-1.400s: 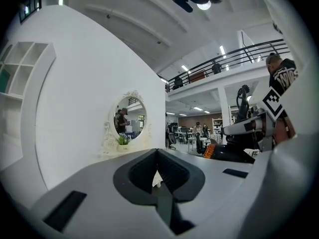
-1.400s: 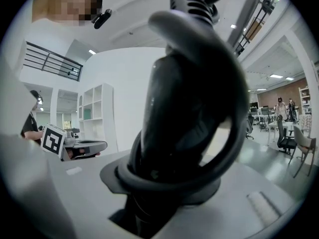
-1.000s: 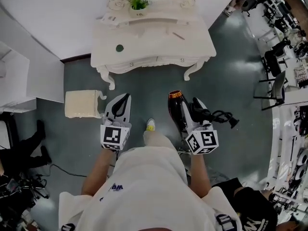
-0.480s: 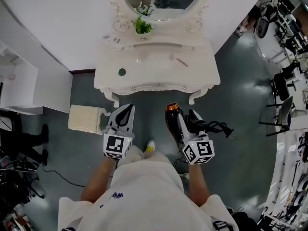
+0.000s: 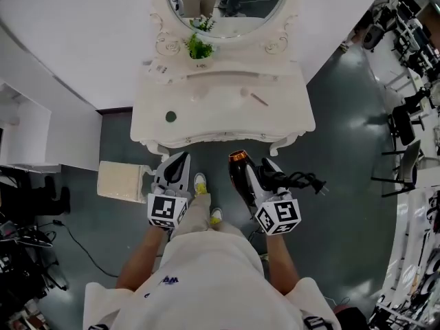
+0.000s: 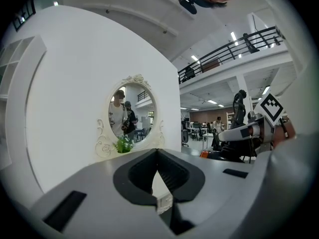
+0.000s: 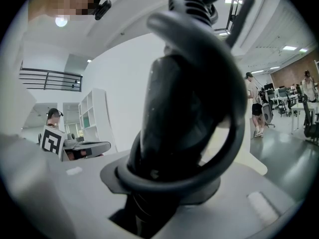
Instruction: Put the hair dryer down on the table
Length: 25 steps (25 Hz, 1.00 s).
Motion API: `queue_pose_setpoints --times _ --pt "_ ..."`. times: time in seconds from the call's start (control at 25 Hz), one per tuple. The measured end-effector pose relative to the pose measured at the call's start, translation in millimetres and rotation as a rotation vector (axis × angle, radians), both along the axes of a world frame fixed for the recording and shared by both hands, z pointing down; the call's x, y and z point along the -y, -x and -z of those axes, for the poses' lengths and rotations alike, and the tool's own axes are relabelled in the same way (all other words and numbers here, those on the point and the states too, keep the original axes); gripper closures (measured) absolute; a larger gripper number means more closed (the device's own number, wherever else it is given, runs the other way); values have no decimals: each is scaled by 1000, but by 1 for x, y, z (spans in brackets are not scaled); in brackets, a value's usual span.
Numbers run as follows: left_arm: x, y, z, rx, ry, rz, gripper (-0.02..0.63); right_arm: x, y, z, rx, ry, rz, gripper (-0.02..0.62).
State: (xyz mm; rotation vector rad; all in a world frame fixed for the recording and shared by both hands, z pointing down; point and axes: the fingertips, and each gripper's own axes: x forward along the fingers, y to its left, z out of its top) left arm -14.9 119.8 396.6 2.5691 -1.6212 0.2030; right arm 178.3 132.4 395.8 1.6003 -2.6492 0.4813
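One stride nearer, the desk [image 5: 223, 119] now lies just ahead. The right gripper [image 5: 258, 172] jaws clench the hair dryer [image 5: 240, 176]; the left gripper [image 5: 180, 160] jaws are closed, empty, so set-down seems near.

Person wore a white short-sleeved T-shirt [image 5: 206, 267] with a small dark logo [image 5: 167, 280] at nine o'clock, beige trousers [image 5: 196, 212] and white shoes [image 5: 200, 182] with yellow toes. The left gripper [image 5: 180, 158] and right gripper [image 5: 258, 167] were pale grey with black-lined jaws and black-and-white marker cubes [image 5: 165, 210].

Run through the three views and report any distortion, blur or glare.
Head view: wide-angle bend curves the wall edges; sharp, with pale sheen on the floor. Left gripper view: strong fisheye, black corners, mirror crisp. Right gripper view: the hair dryer fills the frame, too close, soft and dark against bright ceiling lights.
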Motion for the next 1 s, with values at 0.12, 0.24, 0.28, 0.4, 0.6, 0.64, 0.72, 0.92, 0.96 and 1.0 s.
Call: queue_pose_setpoints --times 0.12,0.24,0.28,0.4,0.6,0.64,0.72,0.92,0.96,1.0 --pt "30 0 -3 0 -3 -7 598 29 6 3 -2 -11 -1 388" --pt "65 2 -4 -9 -6 -18 598 62 14 4 -7 -13 -4 388" --pt "77 4 -4 -11 -6 -21 598 73 18 4 -6 -11 -4 388" --pt "106 8 -3 -17 -6 -26 598 100 26 7 -8 -4 0 388" --pt "147 20 0 -23 -4 -30 598 144 40 11 -13 2 6 388" --pt "154 23 -1 -24 -1 -29 598 152 44 10 -14 6 5 388" --pt "166 29 -4 -33 8 -25 598 165 50 9 -19 14 7 388" --pt "194 43 -16 -50 28 -26 598 197 64 -1 -26 37 6 388" --pt "198 44 -17 -55 28 -29 598 203 66 -3 -27 42 3 388" --pt "202 46 -18 -59 27 -34 598 209 69 -5 -29 47 0 388"
